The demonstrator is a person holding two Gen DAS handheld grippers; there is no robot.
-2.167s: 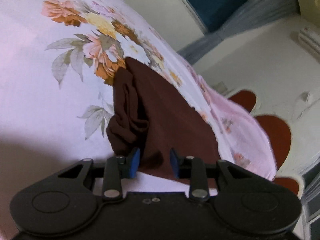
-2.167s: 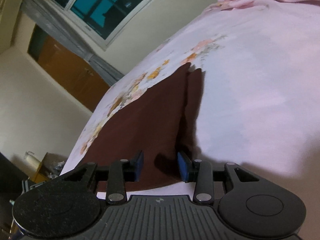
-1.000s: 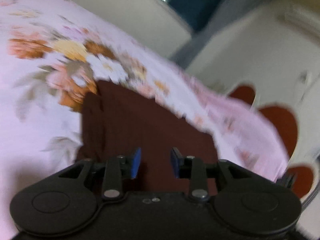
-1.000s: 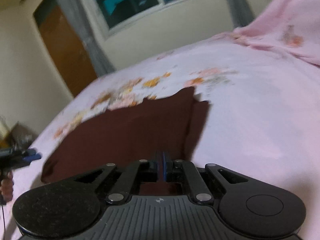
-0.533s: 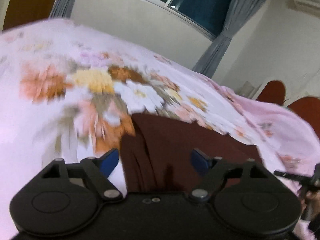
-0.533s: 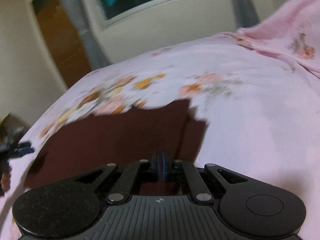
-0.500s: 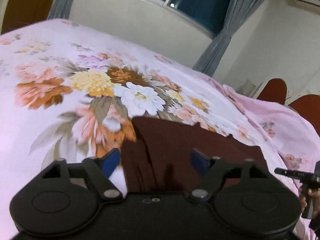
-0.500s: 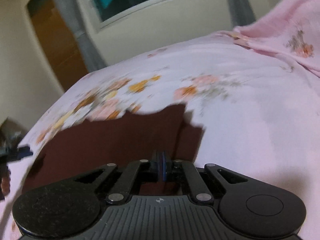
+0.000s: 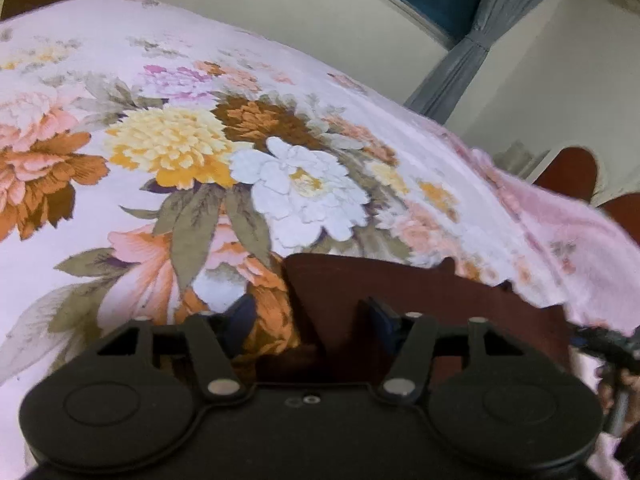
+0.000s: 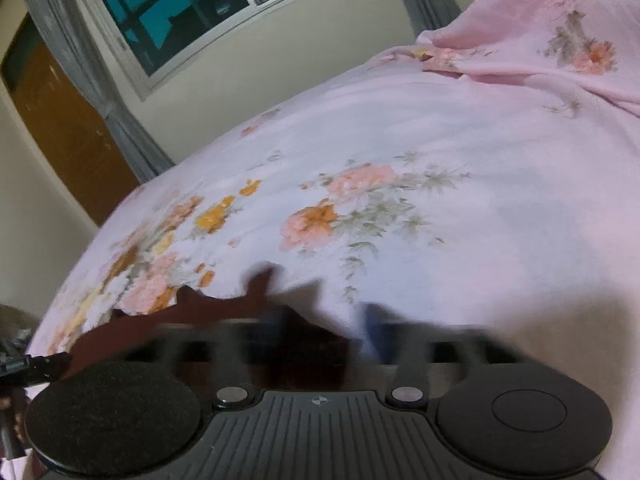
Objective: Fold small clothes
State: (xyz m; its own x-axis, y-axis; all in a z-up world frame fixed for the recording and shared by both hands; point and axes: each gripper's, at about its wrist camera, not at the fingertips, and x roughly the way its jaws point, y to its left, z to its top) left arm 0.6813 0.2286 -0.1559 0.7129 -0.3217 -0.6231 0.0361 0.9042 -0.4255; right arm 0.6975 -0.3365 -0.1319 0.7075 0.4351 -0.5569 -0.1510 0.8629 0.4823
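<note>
A dark brown small garment [image 9: 420,296] lies flat on the floral pink bedsheet [image 9: 180,152]. My left gripper [image 9: 310,314] is open and straddles the garment's left edge, low over it. The garment's other end shows in the right wrist view [image 10: 208,312]. My right gripper [image 10: 324,332] is open, its fingers motion-blurred, with the garment's right edge under its left finger and bare sheet [image 10: 440,208] under its right. The right gripper's tip shows at the right edge of the left wrist view [image 9: 600,340].
A crumpled pink blanket [image 10: 560,32] lies at the head of the bed, with a red-brown headboard [image 9: 568,172] behind it. A wall with a window [image 10: 192,4], grey curtains [image 10: 92,92] and a wooden door [image 10: 64,128] stand beyond the bed's far edge.
My right gripper has opened, letting go of the garment's edge it was pinching. Both grippers have drawn back toward the near side, so less of the garment shows.
</note>
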